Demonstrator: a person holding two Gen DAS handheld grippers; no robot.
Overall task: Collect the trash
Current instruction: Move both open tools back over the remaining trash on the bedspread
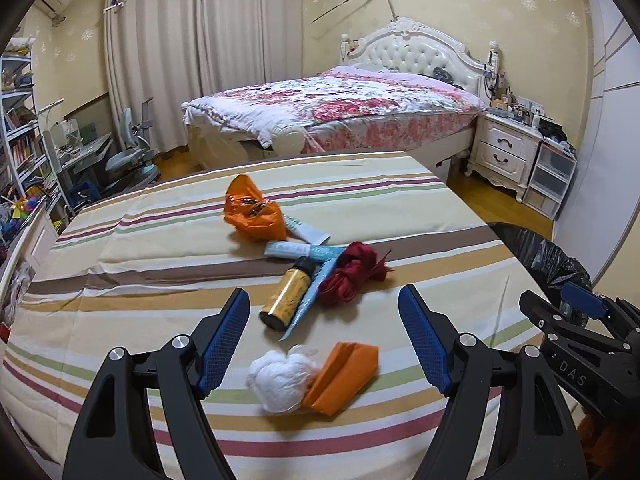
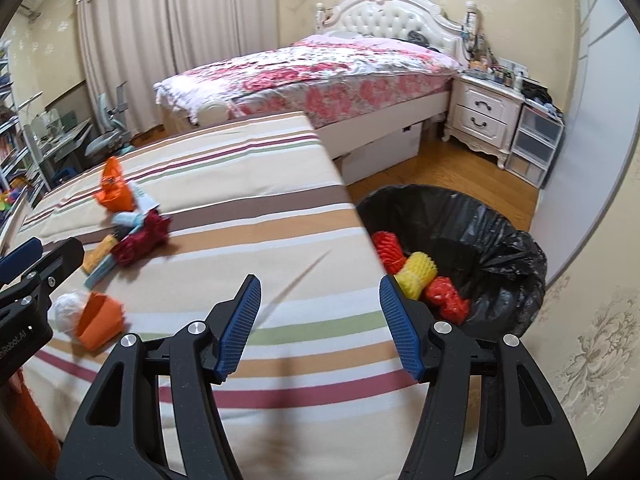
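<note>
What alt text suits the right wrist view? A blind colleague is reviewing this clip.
An open, empty right claw hangs over a striped bedsheet, beside a black-lined trash bin holding red and yellow foam nets. More litter lies left, including an orange paper piece.

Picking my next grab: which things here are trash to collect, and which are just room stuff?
Job:
white wad
orange paper
gold bottle
red bundle
orange bag
tubes
bin

Lying about:
floral bed
nightstand
desk chair
</note>
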